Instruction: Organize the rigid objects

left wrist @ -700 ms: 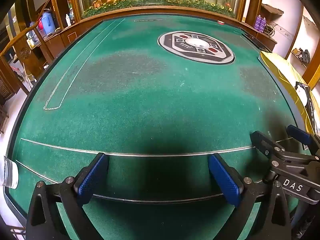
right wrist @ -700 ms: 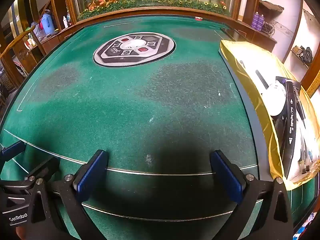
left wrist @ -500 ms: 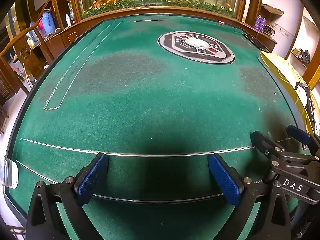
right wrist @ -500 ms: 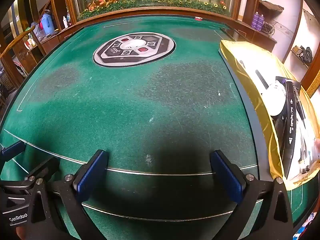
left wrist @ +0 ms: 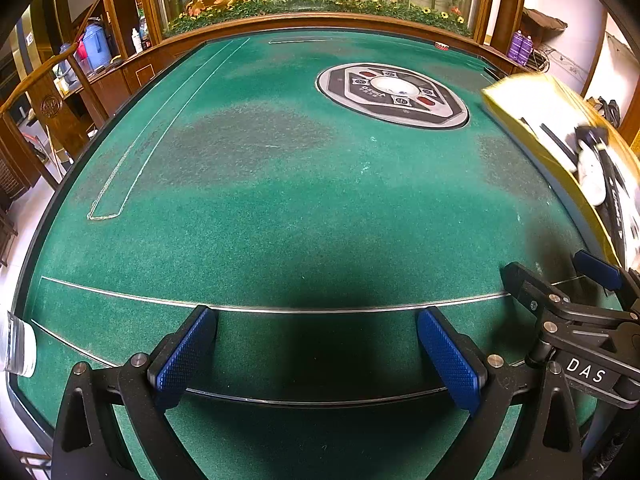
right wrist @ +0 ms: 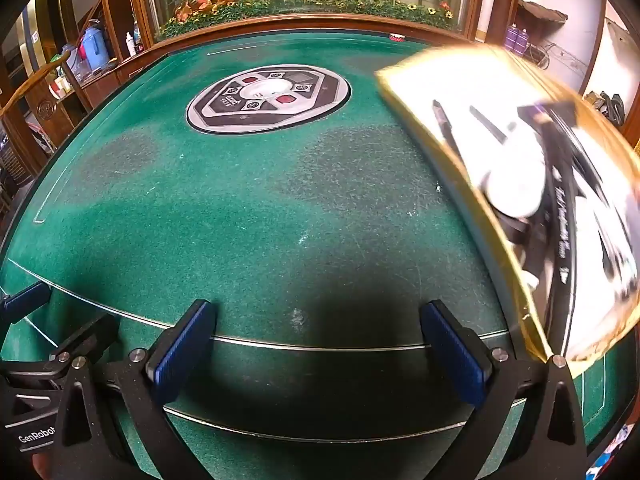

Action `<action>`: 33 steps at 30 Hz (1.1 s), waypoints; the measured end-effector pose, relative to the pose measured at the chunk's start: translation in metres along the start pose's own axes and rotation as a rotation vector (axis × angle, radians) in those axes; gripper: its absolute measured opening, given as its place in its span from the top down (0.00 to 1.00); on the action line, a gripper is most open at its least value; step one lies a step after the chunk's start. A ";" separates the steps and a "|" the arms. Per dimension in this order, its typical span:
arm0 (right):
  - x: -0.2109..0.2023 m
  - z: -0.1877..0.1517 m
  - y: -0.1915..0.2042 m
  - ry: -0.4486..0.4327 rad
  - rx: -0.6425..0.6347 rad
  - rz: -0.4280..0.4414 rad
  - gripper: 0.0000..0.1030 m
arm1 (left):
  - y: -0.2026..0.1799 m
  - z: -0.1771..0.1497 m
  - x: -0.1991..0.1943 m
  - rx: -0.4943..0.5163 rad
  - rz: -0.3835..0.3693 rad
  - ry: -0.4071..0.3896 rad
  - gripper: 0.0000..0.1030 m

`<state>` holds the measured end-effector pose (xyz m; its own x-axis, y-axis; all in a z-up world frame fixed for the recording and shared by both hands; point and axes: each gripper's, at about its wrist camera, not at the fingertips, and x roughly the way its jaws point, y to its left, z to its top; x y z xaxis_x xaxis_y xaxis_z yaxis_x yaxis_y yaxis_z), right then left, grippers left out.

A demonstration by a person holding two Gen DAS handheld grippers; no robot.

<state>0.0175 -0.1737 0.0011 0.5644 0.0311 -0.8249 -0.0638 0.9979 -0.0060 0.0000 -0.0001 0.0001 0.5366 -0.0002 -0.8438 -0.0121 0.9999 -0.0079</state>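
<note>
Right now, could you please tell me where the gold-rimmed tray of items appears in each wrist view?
Left wrist view: the gold-rimmed tray sits at the right edge, beyond the right claw.
Right wrist view: the tray fills the right side, blurred, much larger.
Shared landmark: the round grey control panel set in the green table, left of the tray in both.

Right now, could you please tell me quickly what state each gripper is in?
Left gripper: open, holding nothing, above the green table.
Right gripper: open, holding nothing, with the gold tray off to its right.
</note>
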 end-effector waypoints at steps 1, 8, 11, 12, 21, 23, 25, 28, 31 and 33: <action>0.000 0.000 0.000 0.000 0.000 0.000 0.00 | 0.000 0.000 0.000 0.000 -0.001 0.000 0.01; 0.000 -0.001 0.001 0.000 0.000 0.000 0.00 | 0.000 0.000 0.000 -0.001 0.000 -0.001 0.01; 0.000 -0.002 0.001 0.000 0.000 0.000 0.00 | 0.000 0.000 0.000 -0.001 0.000 -0.001 0.01; 0.000 -0.002 0.002 0.000 0.000 -0.001 0.00 | 0.000 0.000 0.000 -0.001 0.000 -0.001 0.01; 0.002 0.001 0.002 0.000 0.000 -0.002 0.00 | -0.001 -0.001 0.000 0.000 0.001 0.000 0.01; 0.001 0.002 0.001 0.001 0.000 -0.002 0.00 | -0.002 0.001 0.000 0.000 0.001 0.000 0.01; 0.000 0.002 -0.001 0.001 0.000 -0.002 0.00 | 0.001 0.000 0.000 -0.001 0.001 0.000 0.01; -0.002 0.002 -0.001 0.000 0.000 -0.002 0.00 | 0.000 0.002 0.000 -0.001 0.002 0.001 0.01; -0.002 0.001 -0.002 -0.001 0.001 -0.001 0.00 | 0.000 0.002 0.000 -0.001 0.001 -0.001 0.01; -0.002 0.001 -0.002 0.000 0.001 -0.001 0.00 | -0.001 0.002 0.000 -0.001 0.002 0.000 0.01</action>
<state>0.0175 -0.1757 0.0033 0.5648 0.0301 -0.8247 -0.0623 0.9980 -0.0063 0.0017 -0.0006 0.0013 0.5370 0.0013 -0.8436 -0.0139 0.9999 -0.0073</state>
